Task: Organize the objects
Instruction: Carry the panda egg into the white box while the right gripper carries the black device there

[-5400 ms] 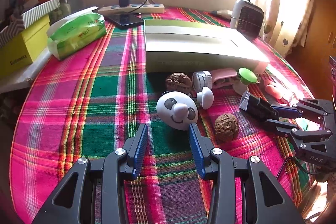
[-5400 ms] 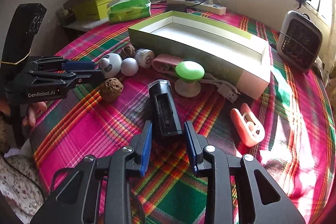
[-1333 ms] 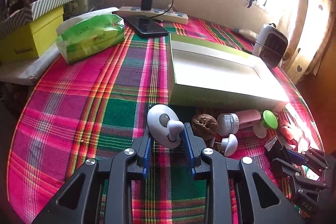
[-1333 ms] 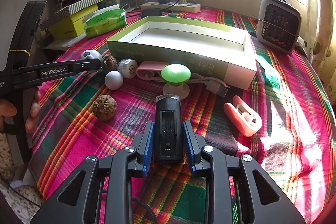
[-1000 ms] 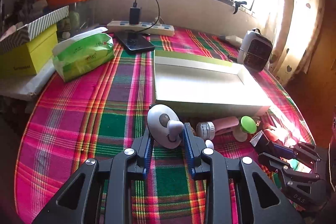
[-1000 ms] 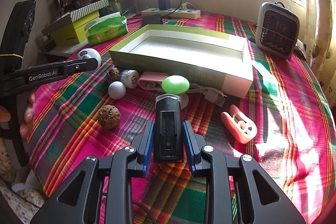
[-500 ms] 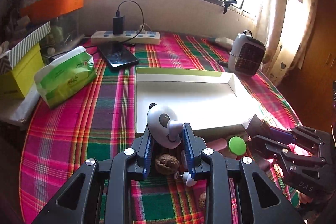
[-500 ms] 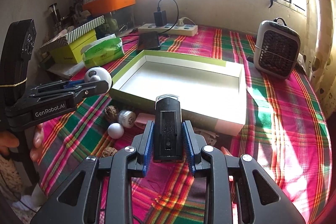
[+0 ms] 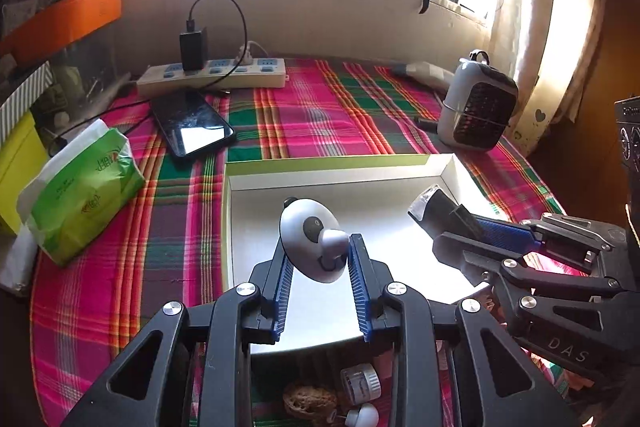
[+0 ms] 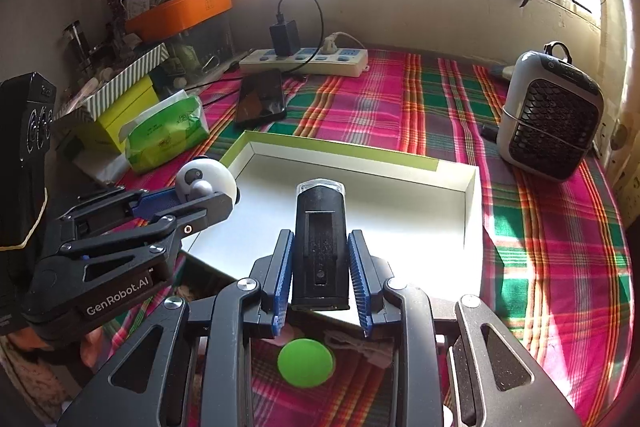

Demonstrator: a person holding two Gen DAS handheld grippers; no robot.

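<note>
A round table (image 9: 96, 291) under a pink, green and red plaid cloth stands by a bright window. Along its far edge lie a white power strip (image 9: 212, 75) with a black charger plugged in and a dark phone (image 9: 192, 127); a green tissue pack (image 9: 84, 187) sits to the left, a small grey heater (image 9: 476, 107) to the right. A shallow white box with a green rim (image 9: 328, 163) lies open in the middle.

The left gripper (image 9: 320, 267) tilts downward above the box's near left part, its blue pads clamped on a white panda-face toy (image 9: 308, 239). The right gripper (image 10: 320, 271), just beside it on the right, also angles down over the box and grips a black flashlight (image 10: 320, 239) lengthwise. A walnut (image 9: 308, 401) and a green-capped piece (image 10: 306, 361) lie on the cloth near the box's front wall.
</note>
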